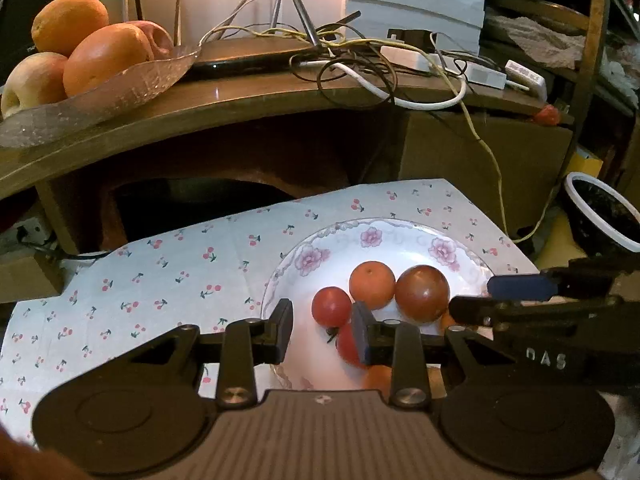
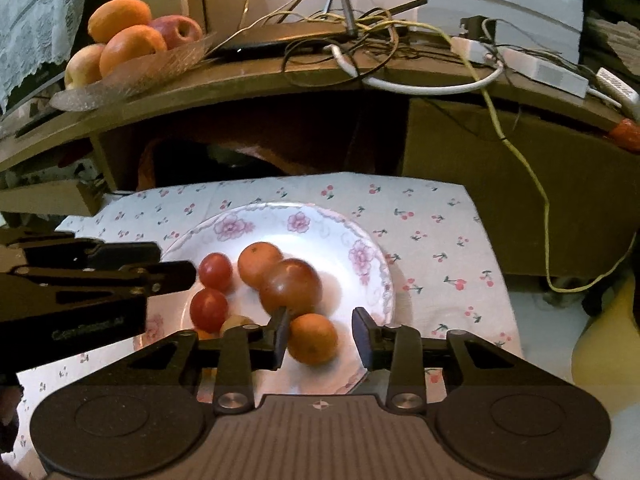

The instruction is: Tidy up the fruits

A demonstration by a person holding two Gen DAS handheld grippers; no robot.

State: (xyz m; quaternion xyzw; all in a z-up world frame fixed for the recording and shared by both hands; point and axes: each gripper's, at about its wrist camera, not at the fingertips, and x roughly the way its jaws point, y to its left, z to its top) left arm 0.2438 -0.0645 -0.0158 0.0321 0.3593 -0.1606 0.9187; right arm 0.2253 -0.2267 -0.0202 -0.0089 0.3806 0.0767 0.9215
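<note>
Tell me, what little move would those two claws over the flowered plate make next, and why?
Probably the right gripper eases down and shuts on the small orange. Its jaws stand open on either side of that fruit on the flowered plate, while the left gripper is open over bare plate beside the tomatoes.

Two grippers (image 1: 322, 334) (image 2: 320, 334), one plate (image 2: 376, 256)

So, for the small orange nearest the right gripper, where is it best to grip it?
Probably across the widest middle of the small orange, coming from the near side with the right gripper, whose open jaws already flank it. It is round, and the big dark tomato crowds behind.
</note>
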